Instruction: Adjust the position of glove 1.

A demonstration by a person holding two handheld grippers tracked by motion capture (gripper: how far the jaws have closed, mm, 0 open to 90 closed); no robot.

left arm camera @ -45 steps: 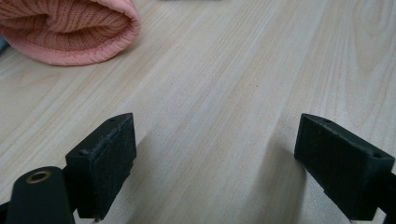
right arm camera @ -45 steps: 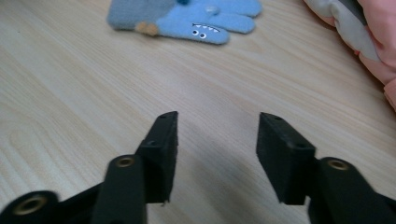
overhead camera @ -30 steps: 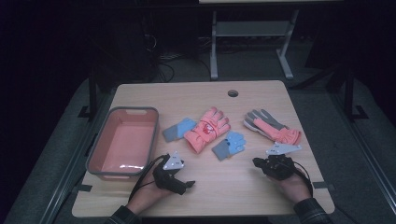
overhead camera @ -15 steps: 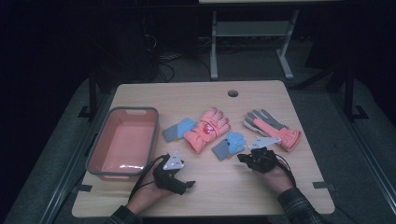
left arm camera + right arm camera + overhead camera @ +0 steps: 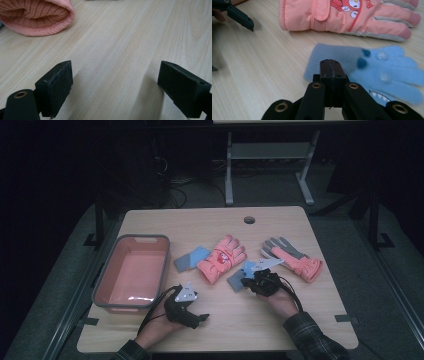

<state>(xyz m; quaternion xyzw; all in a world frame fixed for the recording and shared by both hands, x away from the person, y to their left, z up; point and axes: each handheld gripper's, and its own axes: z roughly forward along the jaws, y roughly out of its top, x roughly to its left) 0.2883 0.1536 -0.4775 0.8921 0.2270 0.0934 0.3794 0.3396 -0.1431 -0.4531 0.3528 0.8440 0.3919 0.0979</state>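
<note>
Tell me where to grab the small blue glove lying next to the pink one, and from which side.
Probably the grey cuff of the blue glove: it lies flat with its cuff edge toward the right gripper, bare table in front of it. Come in low from that near side, away from the pink glove beyond. The right gripper's jaws are shut, so open them first, then slide one jaw under the cuff edge.

A: What colours lie at the frame's centre?
B: A salmon-pink glove [image 5: 352, 17] with a red-and-white cartoon patch, and a grey-cuffed, light-blue knit glove [image 5: 372, 67] with dark blue dots and white teeth.
A: Left side?
B: A pink bin [image 5: 102, 282], grey-rimmed, on the pale wood table [image 5: 300, 320].
</note>
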